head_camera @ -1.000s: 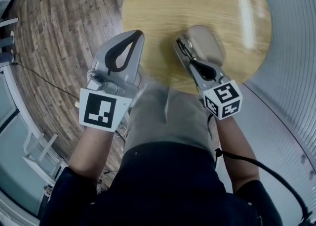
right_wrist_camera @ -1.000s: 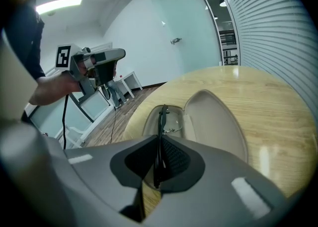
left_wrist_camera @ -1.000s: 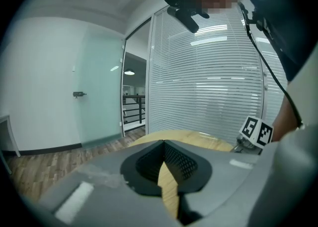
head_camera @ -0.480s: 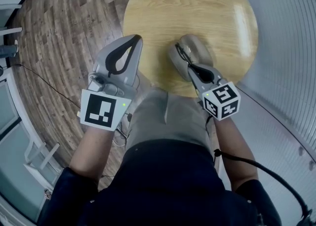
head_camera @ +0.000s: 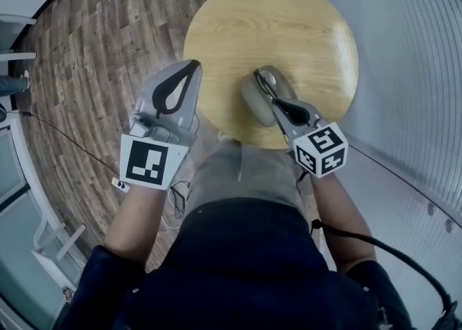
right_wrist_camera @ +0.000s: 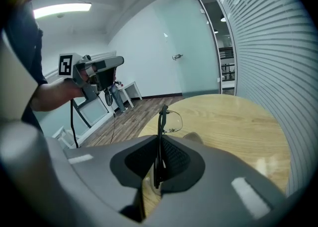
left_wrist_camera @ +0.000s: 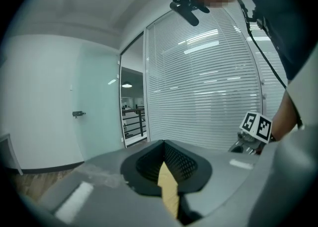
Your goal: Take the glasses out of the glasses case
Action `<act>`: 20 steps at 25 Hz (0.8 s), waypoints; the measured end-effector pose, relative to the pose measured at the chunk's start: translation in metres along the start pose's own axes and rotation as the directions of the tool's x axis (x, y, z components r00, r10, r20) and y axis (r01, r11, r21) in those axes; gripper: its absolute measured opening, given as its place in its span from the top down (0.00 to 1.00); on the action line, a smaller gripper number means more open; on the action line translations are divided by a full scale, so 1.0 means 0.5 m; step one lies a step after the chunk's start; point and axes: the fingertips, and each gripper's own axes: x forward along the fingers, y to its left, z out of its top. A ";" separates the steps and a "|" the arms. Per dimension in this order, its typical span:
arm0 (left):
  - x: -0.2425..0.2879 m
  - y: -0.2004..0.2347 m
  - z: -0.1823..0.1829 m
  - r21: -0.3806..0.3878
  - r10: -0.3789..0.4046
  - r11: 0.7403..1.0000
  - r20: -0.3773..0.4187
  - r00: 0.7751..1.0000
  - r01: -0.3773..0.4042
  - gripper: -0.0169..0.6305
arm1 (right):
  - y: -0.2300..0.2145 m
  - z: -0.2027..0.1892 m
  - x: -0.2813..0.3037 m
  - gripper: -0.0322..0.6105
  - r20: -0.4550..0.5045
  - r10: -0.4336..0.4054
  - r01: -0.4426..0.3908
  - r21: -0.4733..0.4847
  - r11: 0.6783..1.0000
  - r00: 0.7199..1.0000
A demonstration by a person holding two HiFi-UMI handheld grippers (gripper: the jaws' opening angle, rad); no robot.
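Observation:
A beige glasses case [head_camera: 251,101] lies on the round wooden table [head_camera: 289,25], near its front edge. My right gripper [head_camera: 262,80] is over the case, shut on a thin black-framed pair of glasses [head_camera: 268,89]. In the right gripper view a black temple arm runs upright between the jaws of the right gripper [right_wrist_camera: 159,146]. One lens of the glasses [right_wrist_camera: 172,121] stands above the jaws, and a bit of the case [right_wrist_camera: 195,137] shows behind them. My left gripper [head_camera: 193,65] hovers left of the table edge, its jaws together and nothing in them. In the left gripper view the left gripper [left_wrist_camera: 164,144] points at a window wall.
Slatted window blinds [head_camera: 404,68] run close along the table's right side. Wood floor [head_camera: 94,54] lies to the left, with a cable [head_camera: 65,133] across it and white furniture [head_camera: 14,68] at the far left. The person's body fills the bottom of the head view.
The head view has drawn back, so the table looks smaller. Both grippers have shifted a little toward the table's near edge. The right gripper still pinches the glasses.

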 end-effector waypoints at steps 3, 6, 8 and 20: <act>0.011 0.011 -0.017 0.014 0.002 1.000 0.007 1.000 -0.002 0.97 | -0.022 0.010 0.016 0.90 0.015 -0.009 0.009 -0.019 1.000 1.000; 0.022 0.025 -0.027 0.026 0.006 1.000 0.023 1.000 -0.007 0.97 | -0.038 0.028 0.031 0.90 0.042 -0.016 0.017 -0.039 0.999 0.999; 0.030 0.034 -0.030 0.033 0.010 0.999 0.033 0.999 -0.011 0.97 | -0.049 0.037 0.039 0.90 0.058 -0.021 0.024 -0.048 0.999 0.998; 0.088 0.114 -0.062 0.090 0.041 0.995 0.079 0.996 -0.048 0.97 | -0.142 0.088 0.091 0.90 0.154 -0.055 0.069 -0.089 0.994 0.987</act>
